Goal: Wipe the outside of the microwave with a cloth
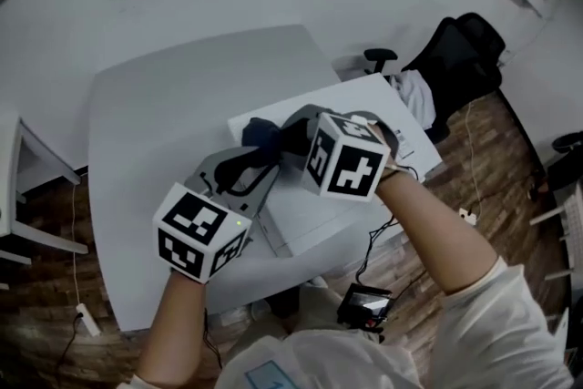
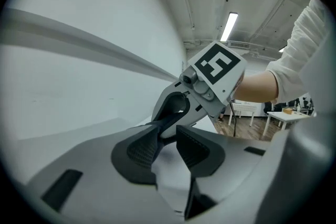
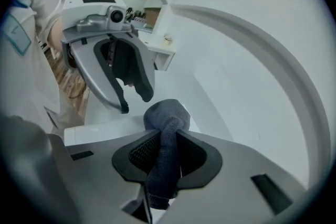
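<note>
The white microwave (image 1: pixel 314 216) stands on a white table (image 1: pixel 155 123). In the head view both grippers hover over its far left corner. My right gripper (image 1: pixel 284 136) is shut on a dark blue-grey cloth (image 1: pixel 259 133). In the right gripper view the cloth (image 3: pixel 166 136) is pinched between the pads and bunches up beyond the tips. My left gripper (image 1: pixel 250 163) points toward it from the near left. Its jaws stand open with nothing between the pads (image 2: pixel 140 148). Each gripper sees the other: the right gripper (image 2: pixel 185 108) faces the left one (image 3: pixel 131 77) closely, tips apart.
A black office chair (image 1: pixel 463 57) with a white garment (image 1: pixel 416 92) stands at the back right. A black device (image 1: pixel 364 306) and cables lie on the wooden floor in front. A power strip (image 1: pixel 87 318) lies at the left, near another white table (image 1: pixel 20 182).
</note>
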The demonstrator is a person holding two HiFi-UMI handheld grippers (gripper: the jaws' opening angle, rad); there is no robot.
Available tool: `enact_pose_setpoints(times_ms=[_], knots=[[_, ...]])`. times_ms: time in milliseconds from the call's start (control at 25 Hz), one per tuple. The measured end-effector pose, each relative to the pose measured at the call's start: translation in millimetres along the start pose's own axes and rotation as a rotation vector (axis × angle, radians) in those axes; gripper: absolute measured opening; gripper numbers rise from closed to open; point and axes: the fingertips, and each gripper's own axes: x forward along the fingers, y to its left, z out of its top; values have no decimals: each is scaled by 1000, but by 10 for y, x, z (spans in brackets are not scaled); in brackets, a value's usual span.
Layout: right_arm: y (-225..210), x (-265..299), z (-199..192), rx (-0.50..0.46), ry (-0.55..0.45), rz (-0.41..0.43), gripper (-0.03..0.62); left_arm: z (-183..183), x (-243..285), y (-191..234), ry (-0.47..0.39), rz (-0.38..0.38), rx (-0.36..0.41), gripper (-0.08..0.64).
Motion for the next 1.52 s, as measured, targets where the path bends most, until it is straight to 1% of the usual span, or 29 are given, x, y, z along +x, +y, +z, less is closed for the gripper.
enact_pose_setpoints(times_ms=[160,240,440,560,640,800,880,960,1040,1160,1280,1400,1520], knots=[[144,-325,-336,263,-152,-23,100,-15,167,-479,38,-90,20,103],[223,-496,-486,373,-224,-34,100,-30,245,-658,53,-110,23,103],[383,-863,-849,550,-325,-93,100,-41,421,-969,93,-141,39,106],[391,-1049,-1063,683,-397,-127,100,-4,526,-1061,89,-140,19,121],[350,-1165,-1212,751,-437,-152,100,51,619,-1111,83,-135,4,124],[316,-1358,-1526,788,-473,-189,100,89,841,-1235,97,-105,-23,127],[315,-1446,-1689,797,-499,-188,98,99,960,-1313,103,-83,-41,138],[257,-1541,-1871,792,-518,-176,100,134,1126,-1385,116,-58,-43,144],[158,-1628,-2073,774,-527,-148,100,192,1332,-1448,130,-28,-37,152],[103,-1731,-2396,728,-513,-79,100,278,1620,-1608,132,8,-50,158],[11,-1819,-2735,697,-510,-39,100,335,1892,-1755,138,56,-55,163],[-127,-1864,-2977,704,-546,-6,100,400,2114,-1871,136,102,-68,169],[-311,-1822,-3157,741,-576,12,100,453,2317,-1924,142,132,-67,169]])
